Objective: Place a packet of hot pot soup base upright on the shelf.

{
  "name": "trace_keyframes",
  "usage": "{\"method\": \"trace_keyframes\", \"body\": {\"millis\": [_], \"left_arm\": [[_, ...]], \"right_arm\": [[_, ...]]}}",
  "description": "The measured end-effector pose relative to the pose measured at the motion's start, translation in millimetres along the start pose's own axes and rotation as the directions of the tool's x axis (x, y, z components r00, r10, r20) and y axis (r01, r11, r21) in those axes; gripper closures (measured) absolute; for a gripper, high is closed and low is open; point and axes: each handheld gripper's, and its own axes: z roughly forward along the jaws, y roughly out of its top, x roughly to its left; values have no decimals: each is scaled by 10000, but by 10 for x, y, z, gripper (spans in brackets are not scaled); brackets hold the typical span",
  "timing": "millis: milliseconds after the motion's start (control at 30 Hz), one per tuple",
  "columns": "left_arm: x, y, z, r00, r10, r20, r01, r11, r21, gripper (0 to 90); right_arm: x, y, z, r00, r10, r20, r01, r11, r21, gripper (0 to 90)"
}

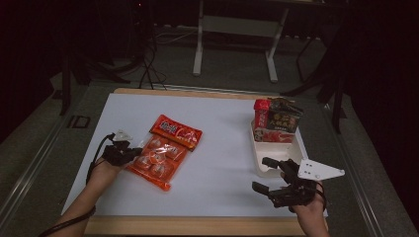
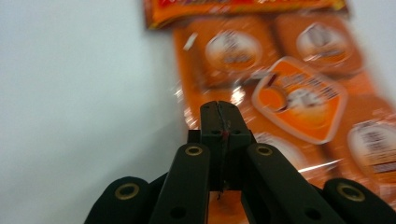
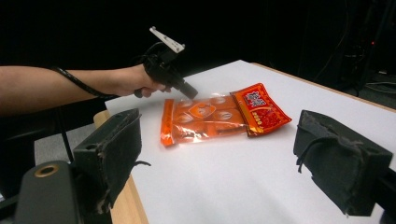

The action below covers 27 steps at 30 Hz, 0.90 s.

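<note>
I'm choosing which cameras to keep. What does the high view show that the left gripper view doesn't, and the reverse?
High view alone: the white plastic tray holding red and black snack packs, and the right hand-held gripper, jaws open, beside it. Left gripper view alone: the left hand-held gripper with jaws shut, seen close over the pack's film. Shared: the orange plastic pack of small wrapped snacks on the white table.

The snack bag [image 1: 165, 150] is bright orange with a red top that has small white marks, and round white labels show through it. The worktop [image 1: 222, 163] is white with a light brown wood edge. Each hand-held gripper [image 1: 129, 154] [image 1: 267, 174] is black. The tray [image 1: 261, 165] is white, with red and black packets [image 1: 275, 121] in it.
</note>
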Motion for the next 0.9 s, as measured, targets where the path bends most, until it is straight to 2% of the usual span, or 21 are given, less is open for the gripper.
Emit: {"method": "trace_keyframes", "body": {"millis": [67, 100, 200, 300, 333, 433, 500, 567, 767, 900], "left_arm": [[32, -23, 42, 10000, 4, -85, -2, 9997, 231, 900], [37, -36, 64, 10000, 6, 1, -6, 9996, 290, 900], [21, -43, 72, 10000, -73, 28, 72, 9998, 196, 900], [-8, -28, 69, 10000, 23, -68, -21, 9994, 354, 900], [-67, -21, 78, 9997, 180, 158, -186, 9990, 395, 900], [-173, -1, 105, 9988, 433, 217, -442, 9981, 435, 900], [-206, 6, 115, 9986, 468, 230, -477, 9980, 417, 900], [-303, 14, 136, 9981, 549, 286, -559, 9977, 374, 900], [-529, 53, 193, 9925, 778, 943, -814, 9961, 343, 900], [-638, 81, 230, 9889, 866, 1210, -909, 9954, 304, 900]], "right_arm": [[-3, -1, -2, 10000, 19, 19, -19, 10000, -3, 149], [-4, -3, -3, 10000, 36, 15, -36, 10000, 15, 149], [-7, -12, -3, 10000, 24, 25, -24, 10000, 42, 149], [-15, -16, -1, 10000, 66, 23, -66, 10000, 51, 149], [-16, -15, 6, 10000, 58, 14, -58, 10000, 51, 149], [-6, -10, 19, 10000, 28, 0, -28, 10000, 87, 149], [-2, -10, 22, 10000, 34, -21, -34, 10000, 89, 149], [8, -6, 27, 10000, -16, -37, 16, 9999, 138, 149], [4, -5, 22, 10000, 10, -86, -10, 10000, 86, 149], [5, -10, 21, 10000, 15, -99, -14, 9999, 99, 149]]}}
